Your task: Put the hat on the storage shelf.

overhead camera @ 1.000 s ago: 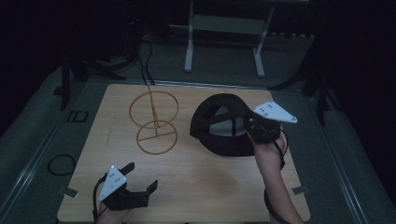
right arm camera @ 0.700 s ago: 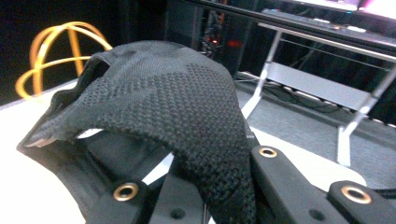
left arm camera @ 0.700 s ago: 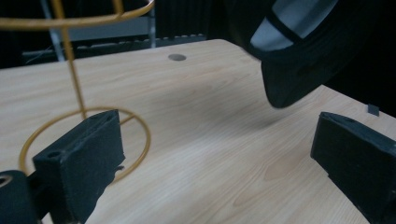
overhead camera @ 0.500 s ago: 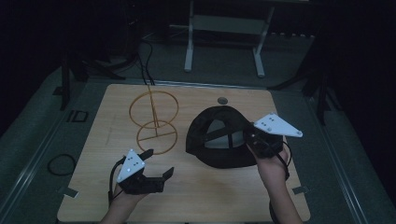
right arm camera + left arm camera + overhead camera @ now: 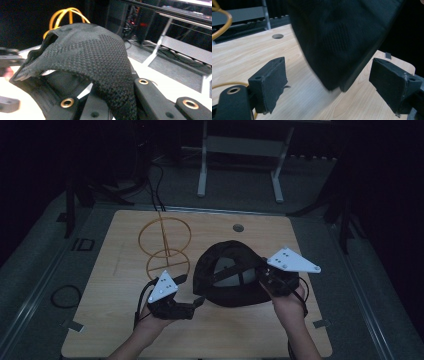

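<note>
A black knit cap (image 5: 231, 272) is held over the middle of the wooden table (image 5: 120, 320), its hollow side facing up. My right gripper (image 5: 264, 276) is shut on the cap's right side; in the right gripper view the knit fabric (image 5: 100, 65) runs down between its jaws. My left gripper (image 5: 196, 304) sits low at the cap's front left, open, its tips just under the cap's edge. In the left gripper view the cap's dark brim (image 5: 342, 47) hangs between the two wide-apart pads (image 5: 270, 80), touching neither.
An orange wire stand (image 5: 164, 245) of two rings on a stem stands on the table's left half, just behind my left gripper. A small round hole (image 5: 238, 227) lies near the table's far edge. Beyond the table are a metal frame (image 5: 240, 165) and cables (image 5: 155, 185).
My right gripper has drawn the cap toward the near side and the centre. My left gripper has travelled right and forward, up to the cap's edge.
</note>
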{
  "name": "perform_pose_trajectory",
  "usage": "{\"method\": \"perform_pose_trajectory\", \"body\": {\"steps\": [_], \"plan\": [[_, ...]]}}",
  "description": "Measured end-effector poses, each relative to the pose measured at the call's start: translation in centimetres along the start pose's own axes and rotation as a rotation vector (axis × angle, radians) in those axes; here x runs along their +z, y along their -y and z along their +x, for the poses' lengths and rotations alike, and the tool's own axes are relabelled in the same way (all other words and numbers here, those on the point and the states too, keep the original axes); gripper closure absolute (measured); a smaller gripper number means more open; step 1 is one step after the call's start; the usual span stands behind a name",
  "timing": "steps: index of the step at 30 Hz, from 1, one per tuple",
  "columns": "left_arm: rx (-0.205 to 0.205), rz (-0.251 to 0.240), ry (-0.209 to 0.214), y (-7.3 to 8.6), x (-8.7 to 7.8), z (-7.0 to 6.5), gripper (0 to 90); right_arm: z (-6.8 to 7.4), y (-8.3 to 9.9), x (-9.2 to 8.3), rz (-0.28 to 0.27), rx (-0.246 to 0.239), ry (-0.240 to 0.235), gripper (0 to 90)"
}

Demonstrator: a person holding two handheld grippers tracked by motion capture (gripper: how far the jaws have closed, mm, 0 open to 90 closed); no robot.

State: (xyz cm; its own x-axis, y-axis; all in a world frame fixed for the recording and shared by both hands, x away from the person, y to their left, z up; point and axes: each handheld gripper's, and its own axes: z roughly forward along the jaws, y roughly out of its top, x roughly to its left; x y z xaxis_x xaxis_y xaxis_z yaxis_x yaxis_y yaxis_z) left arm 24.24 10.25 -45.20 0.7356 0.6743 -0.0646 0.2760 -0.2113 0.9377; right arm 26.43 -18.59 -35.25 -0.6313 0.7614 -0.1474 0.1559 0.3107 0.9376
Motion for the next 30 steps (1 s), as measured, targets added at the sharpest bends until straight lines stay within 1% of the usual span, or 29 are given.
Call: {"method": "perform_pose_trajectory", "body": {"steps": [3,4,5,6,7,8,10,11,13,14,16,17,18,19,20,21,23,24,27,30], "plan": [[-0.014,-0.013,-0.006,-0.2,0.2,0.1,16.0,0.5,-0.2,-0.1,-0.006,-0.009,-0.019,88.3],[-0.023,-0.021,-0.019,-0.3,0.3,0.1,16.5,0.7,-0.2,-0.1,-0.009,-0.013,-0.024,88.3],[-0.028,-0.036,-0.013,-0.3,0.3,0.1,19.4,0.8,-0.2,-0.2,-0.011,-0.02,-0.03,88.3],[-0.021,-0.05,-0.016,-0.3,0.3,0.0,22.7,0.9,-0.3,-0.2,-0.011,-0.022,-0.035,88.3],[-0.02,-0.054,-0.018,-0.4,0.3,0.0,25.5,1.0,-0.2,-0.2,-0.015,-0.014,-0.049,88.3],[-0.023,-0.063,-0.005,-0.4,0.3,-0.1,26.9,1.0,-0.2,-0.2,-0.015,-0.017,-0.052,88.3],[-0.028,-0.071,-0.016,-0.6,0.4,-0.1,31.9,1.1,-0.2,-0.3,-0.011,-0.019,-0.048,88.3],[-0.027,-0.081,-0.012,-0.6,0.4,-0.1,34.6,1.1,-0.2,-0.3,-0.012,-0.016,-0.053,88.3],[-0.035,-0.087,-0.032,-0.8,0.5,0.0,42.6,1.2,-0.1,-0.3,-0.01,-0.021,-0.045,88.3],[-0.036,-0.09,-0.028,-0.9,0.5,0.0,46.2,1.2,0.0,-0.3,-0.011,-0.017,-0.048,88.3],[-0.038,-0.085,-0.064,-1.0,0.7,-0.1,52.7,1.2,0.1,-0.3,-0.007,-0.023,-0.043,88.3],[-0.048,-0.08,-0.084,-1.1,0.8,-0.1,56.3,1.2,0.2,-0.3,-0.008,-0.019,-0.042,88.3],[-0.054,-0.083,-0.096,-1.2,0.9,-0.1,61.5,1.3,0.3,-0.3,-0.006,-0.018,-0.046,88.3],[-0.058,-0.084,-0.105,-1.2,1.0,-0.2,64.2,1.4,0.4,-0.2,-0.005,-0.022,-0.04,88.3],[-0.051,-0.076,-0.123,-1.3,1.1,-0.3,68.3,1.4,0.5,-0.2,-0.005,-0.021,-0.041,88.2],[-0.037,-0.074,-0.142,-1.3,1.2,-0.4,73.7,1.4,0.6,-0.2,-0.004,-0.019,-0.042,88.2],[-0.043,-0.076,-0.153,-1.4,1.4,-0.6,86.0,1.4,0.8,-0.1,0.002,-0.02,-0.038,88.2],[-0.04,-0.075,-0.159,-1.5,1.5,-0.6,87.6,1.4,0.9,-0.1,0.006,-0.014,-0.037,88.2],[-0.039,-0.085,-0.164,-1.7,1.6,-0.7,88.5,1.4,1.4,0.0,0.009,-0.005,-0.031,88.1],[-0.045,-0.107,-0.164,-2.0,1.5,-0.8,88.8,1.1,1.8,-0.2,0.009,0.003,-0.028,87.9]]}}
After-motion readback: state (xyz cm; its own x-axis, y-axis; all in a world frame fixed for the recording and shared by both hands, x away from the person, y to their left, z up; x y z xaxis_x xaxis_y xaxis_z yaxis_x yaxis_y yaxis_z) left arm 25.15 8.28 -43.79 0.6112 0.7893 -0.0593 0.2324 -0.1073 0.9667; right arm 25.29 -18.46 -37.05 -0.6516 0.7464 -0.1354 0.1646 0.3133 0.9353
